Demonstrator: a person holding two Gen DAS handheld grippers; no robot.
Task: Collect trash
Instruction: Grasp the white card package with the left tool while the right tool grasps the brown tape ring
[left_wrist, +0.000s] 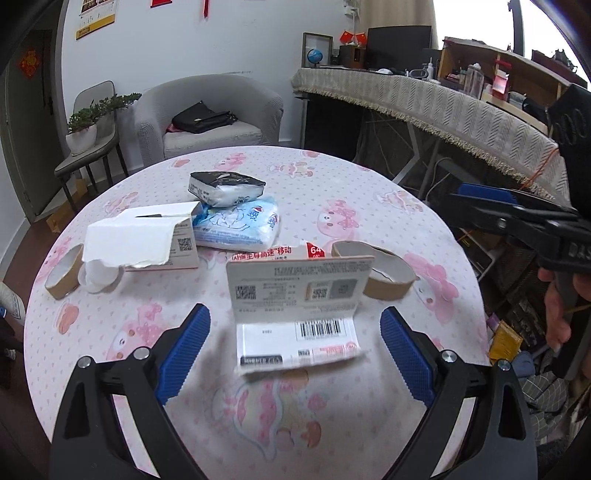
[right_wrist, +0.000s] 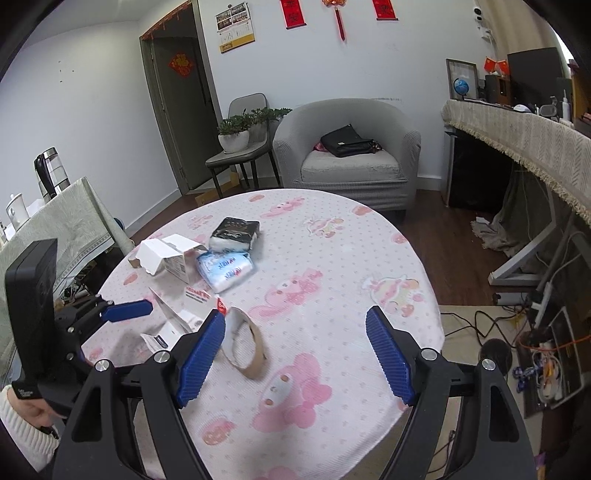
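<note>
My left tongs (left_wrist: 295, 354) gape apart around the folded card packaging (left_wrist: 299, 314) on the surface (left_wrist: 332, 192). Right tongs (right_wrist: 295, 354) apart, cardboard tape ring (right_wrist: 245, 343) just beside its left pad. Far: torn box (left_wrist: 147, 236), tissue packs (left_wrist: 240, 225).

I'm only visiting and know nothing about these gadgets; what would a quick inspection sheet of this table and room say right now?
Surface: round table under a white cloth with pink cartoon prints.
Job's things: torn white cardboard package with barcode; brown cardboard tape ring; a second cardboard ring; opened white carton.
Clutter: blue-and-white tissue pack; black-and-white tissue pack.
Grippers: left gripper open, astride the package; right gripper open, nothing between its pads.
Cables: tangle on the floor.
Surroundings: grey armchair holding a black bag; potted plant.
</note>
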